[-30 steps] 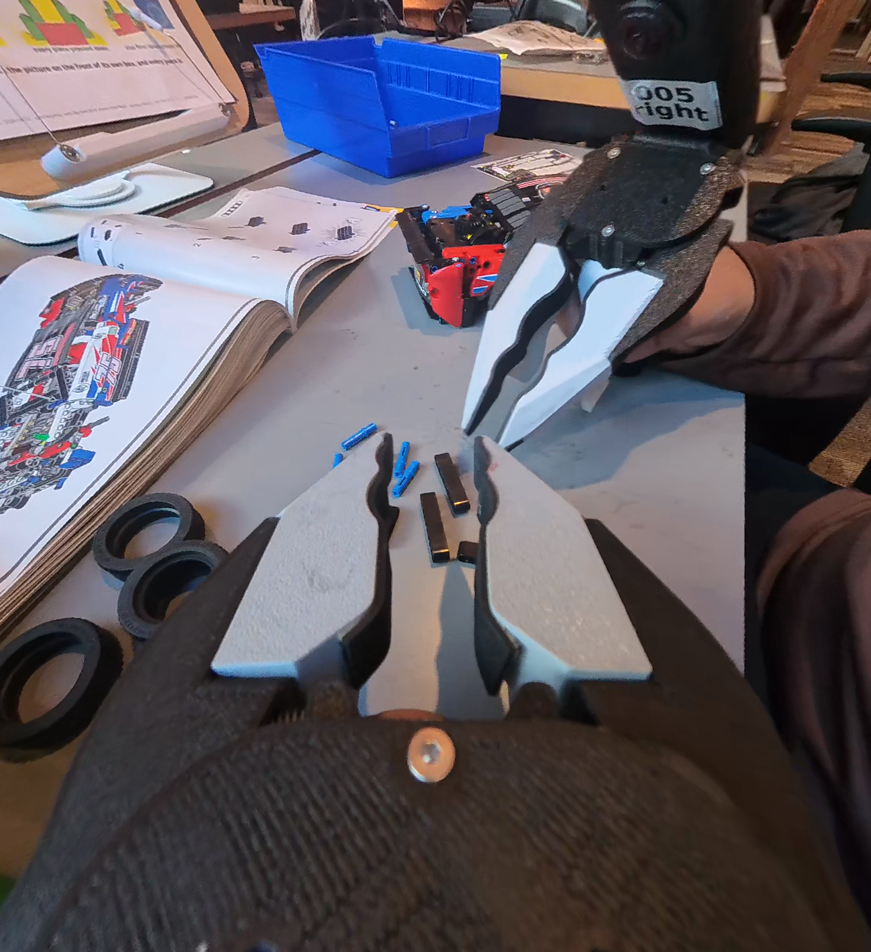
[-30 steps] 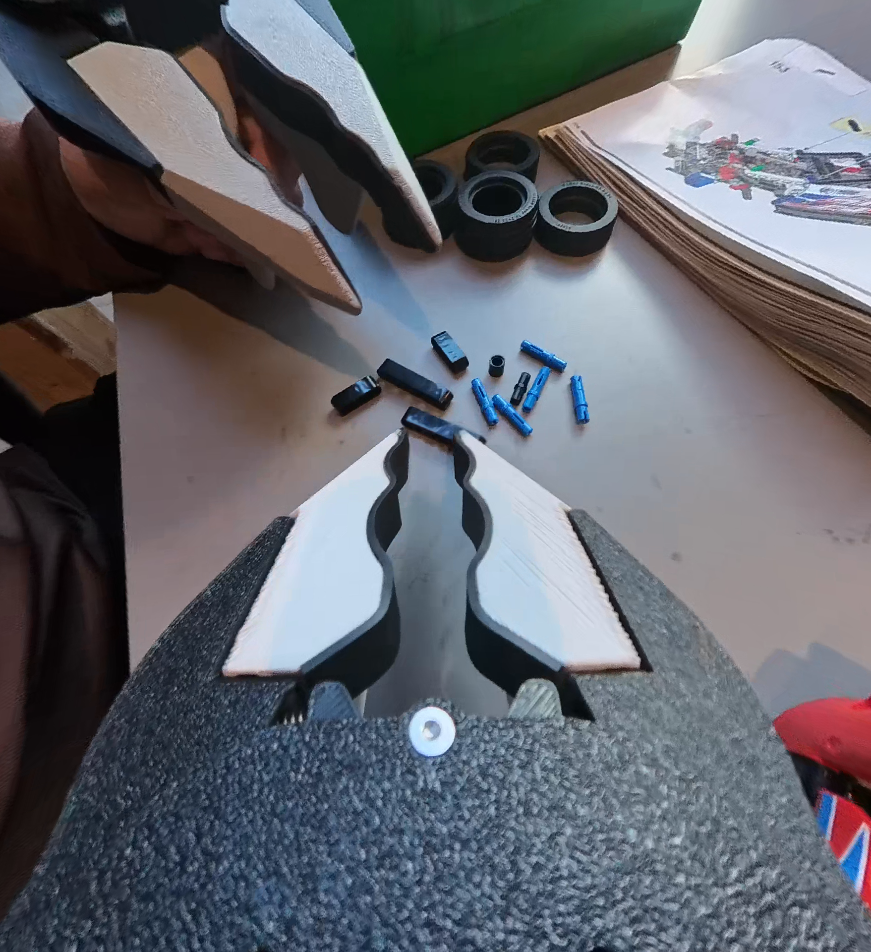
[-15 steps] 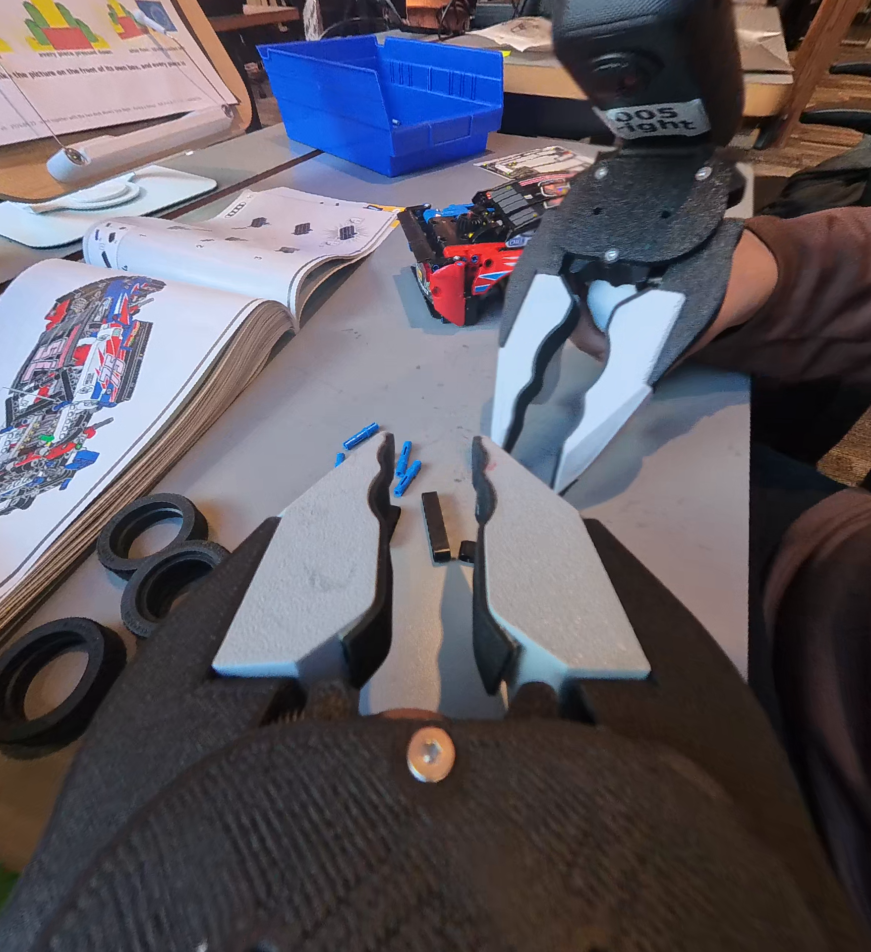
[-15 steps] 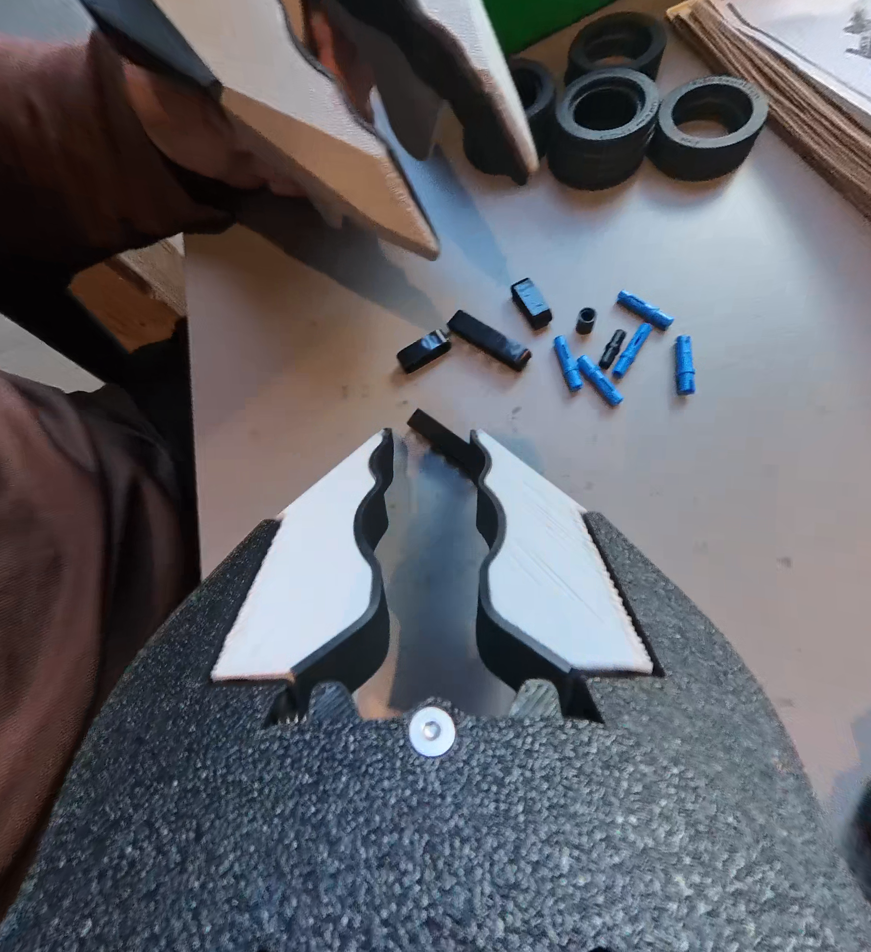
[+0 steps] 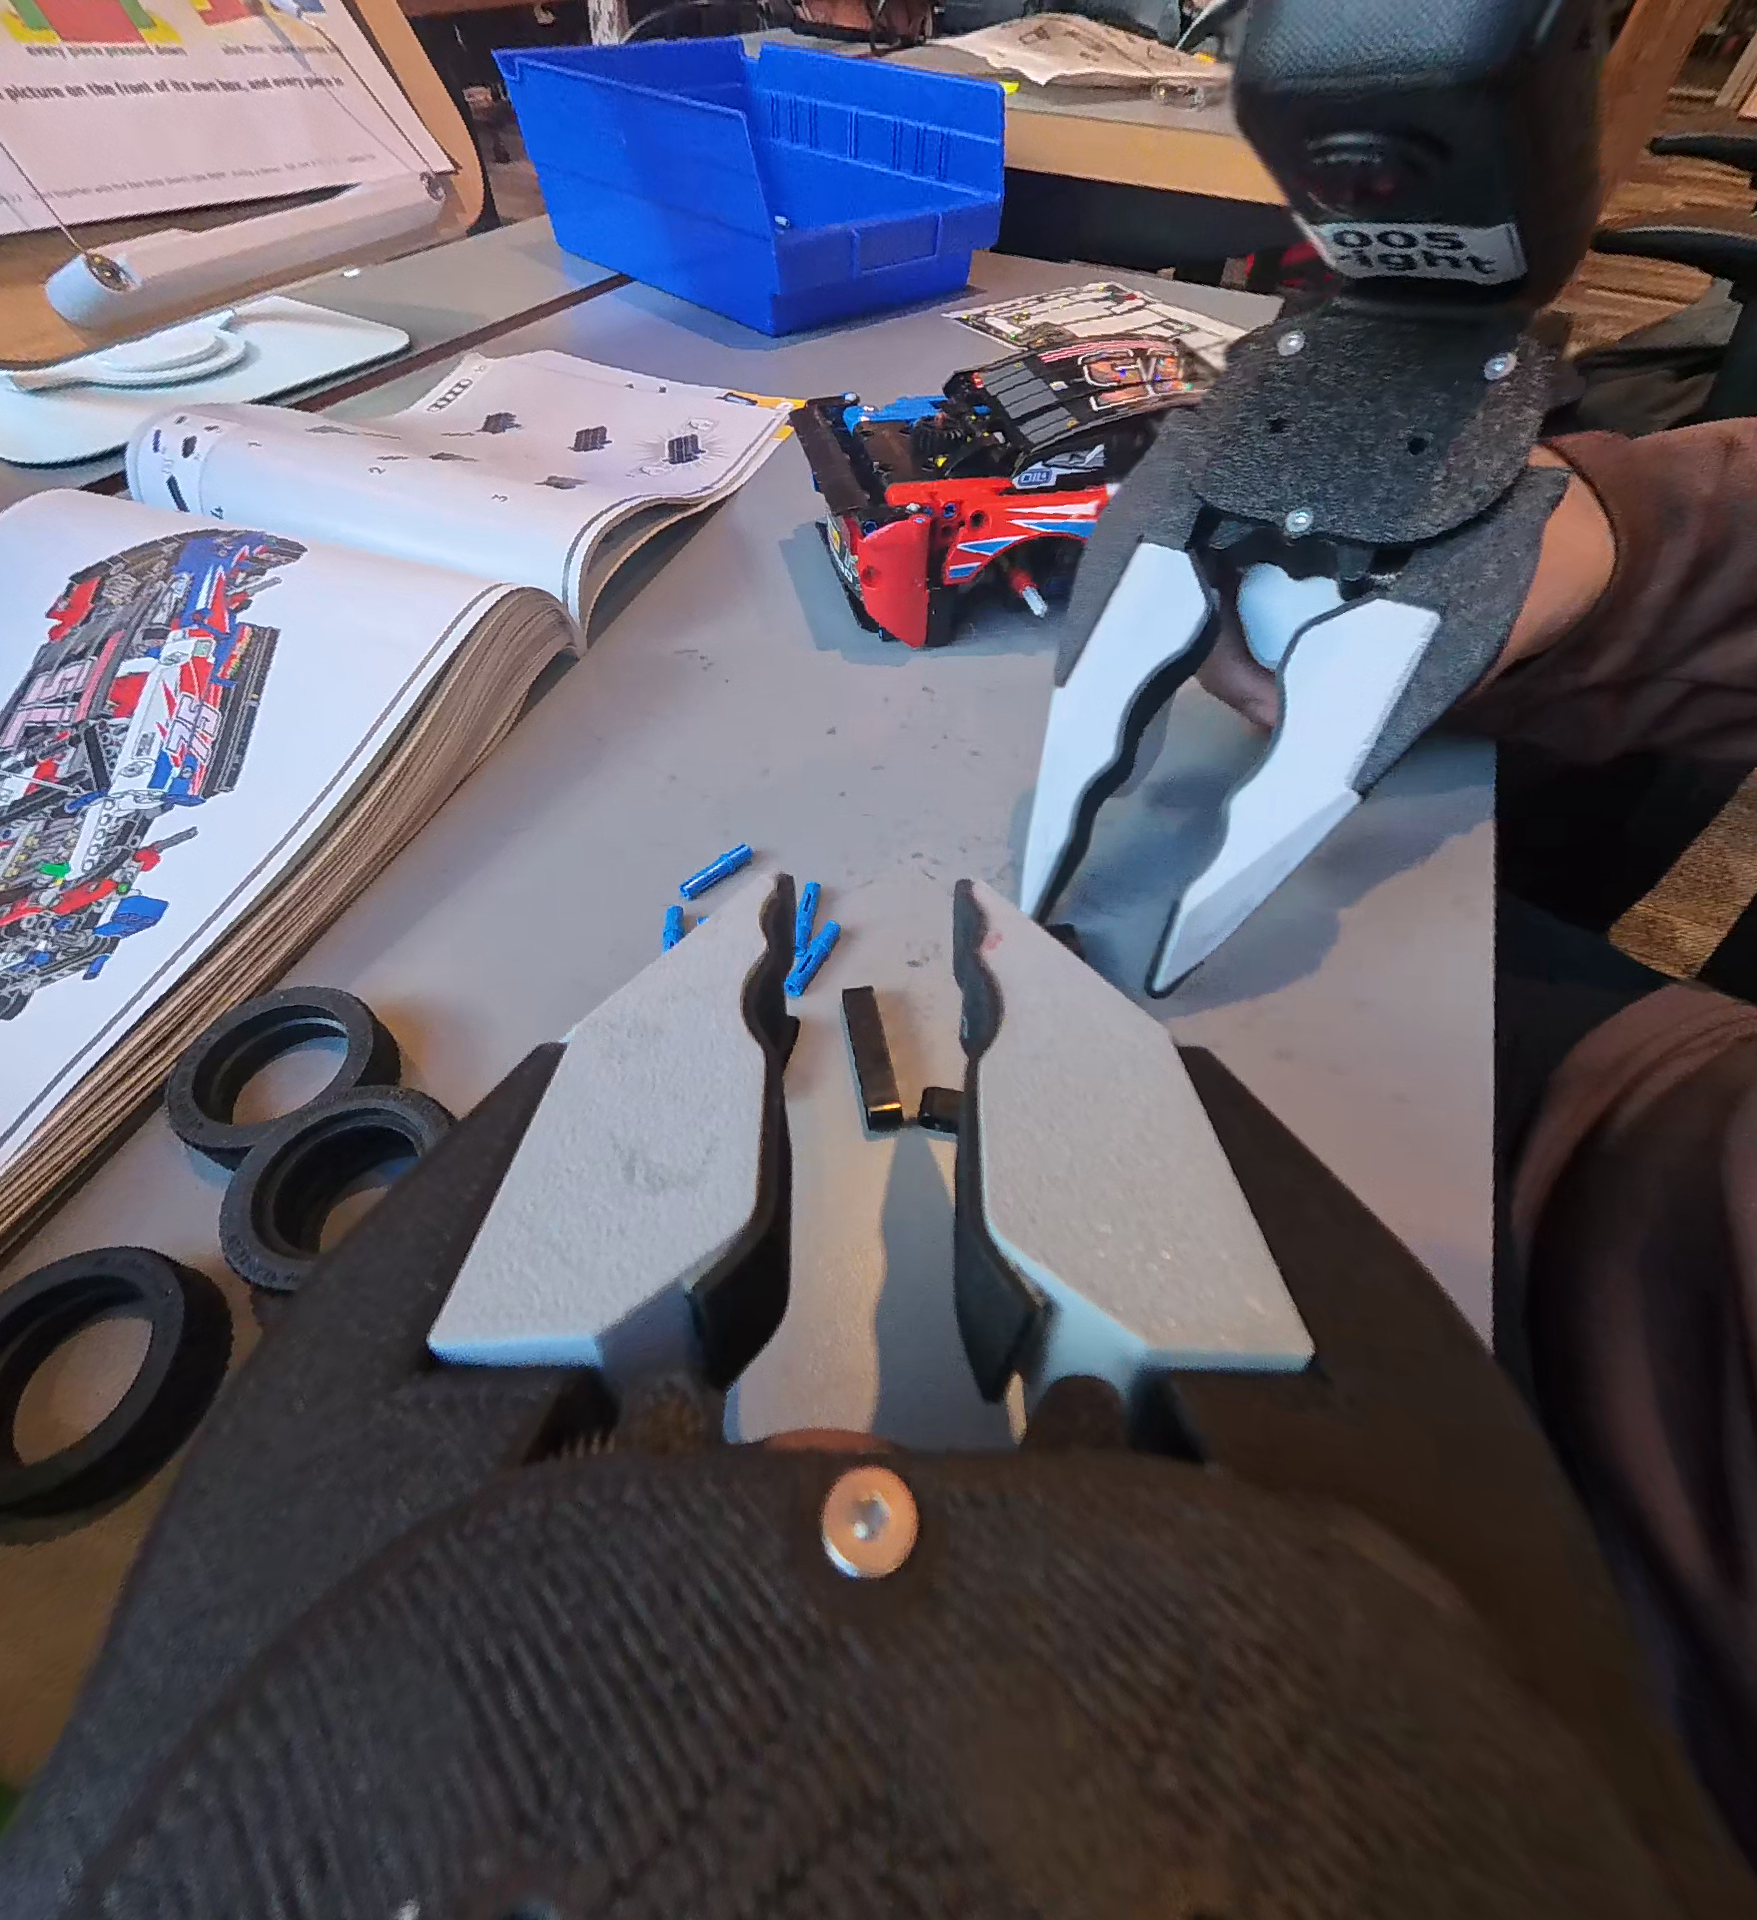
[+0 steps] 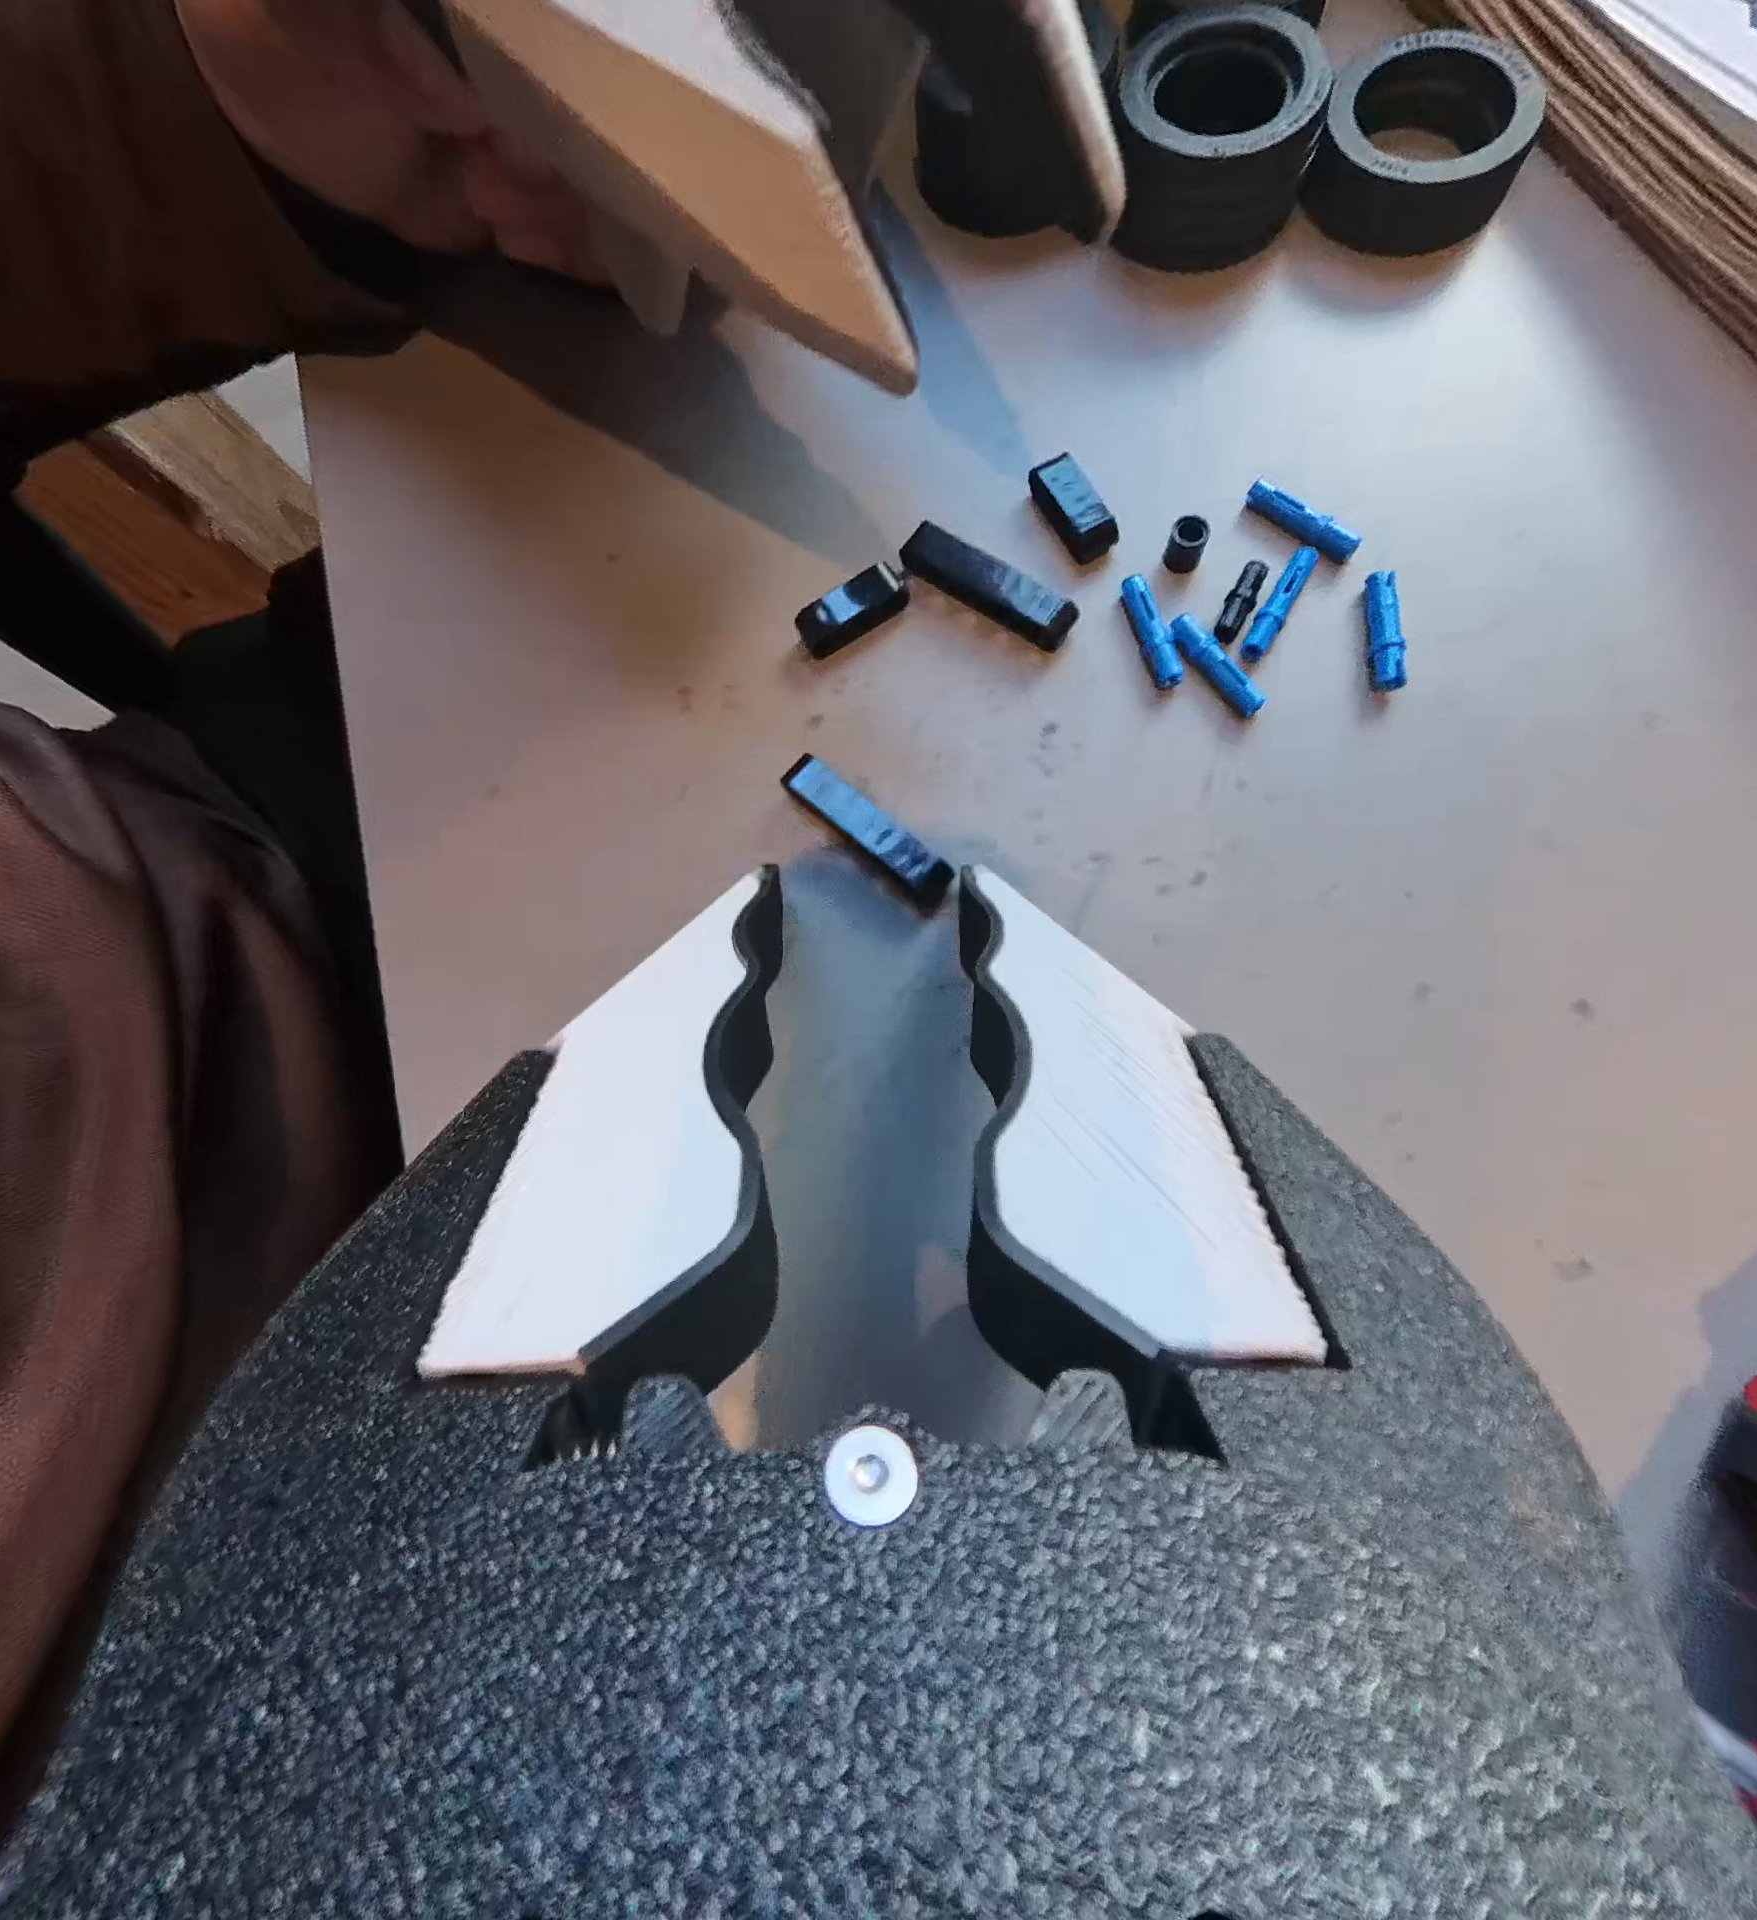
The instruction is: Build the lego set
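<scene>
Left gripper [image 5: 866, 904]: jaws apart, empty, above the loose parts.
Right gripper [image 6: 869, 883]: jaws apart, empty; a black beam [image 6: 869, 831] lies on the table [image 6: 1476, 935] just off its tips at 12 o'clock.
Blue pins [image 6: 1258, 613]: scattered at 1 o'clock of the right gripper.
Partly built car [image 5: 967, 499]: at 12 o'clock in the left wrist view.
Tyres [image 5: 282, 1122]: at 9 o'clock, beside the open manual [image 5: 178, 727].

Grey table [image 5: 728, 727] bears manual [image 5: 230, 665], tyres [image 5: 282, 1049], pins [image 6: 1258, 613], car [image 5: 957, 499].

Black textured tool [image 5: 866, 888], white wavy fingers [image 5: 635, 1132], brown sleeves [image 5: 1684, 582]
</scene>
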A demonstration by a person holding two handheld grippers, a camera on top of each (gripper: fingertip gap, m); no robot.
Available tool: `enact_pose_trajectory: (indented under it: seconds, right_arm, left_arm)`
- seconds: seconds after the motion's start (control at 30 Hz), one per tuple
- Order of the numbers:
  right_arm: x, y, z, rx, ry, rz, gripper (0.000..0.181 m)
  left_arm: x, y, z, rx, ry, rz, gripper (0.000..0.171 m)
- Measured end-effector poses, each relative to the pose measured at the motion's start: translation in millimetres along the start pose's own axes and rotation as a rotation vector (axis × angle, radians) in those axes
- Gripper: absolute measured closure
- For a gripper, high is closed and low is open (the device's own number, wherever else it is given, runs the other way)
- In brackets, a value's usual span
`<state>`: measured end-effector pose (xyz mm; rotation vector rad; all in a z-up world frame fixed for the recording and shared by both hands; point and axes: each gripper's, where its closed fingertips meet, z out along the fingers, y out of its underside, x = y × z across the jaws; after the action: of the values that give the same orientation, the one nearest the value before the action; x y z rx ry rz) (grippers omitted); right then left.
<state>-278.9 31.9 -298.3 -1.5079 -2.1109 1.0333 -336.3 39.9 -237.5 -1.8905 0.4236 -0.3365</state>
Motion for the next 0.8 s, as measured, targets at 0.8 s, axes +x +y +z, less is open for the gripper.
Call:
enact_pose_trajectory:
  seconds: [0.8]
  right_arm:
    - [-20,10,-24,0.084,0.052,-0.051,0.160]
  left_arm:
    - [0,0,0,0.002,-0.014,0.012,0.144]
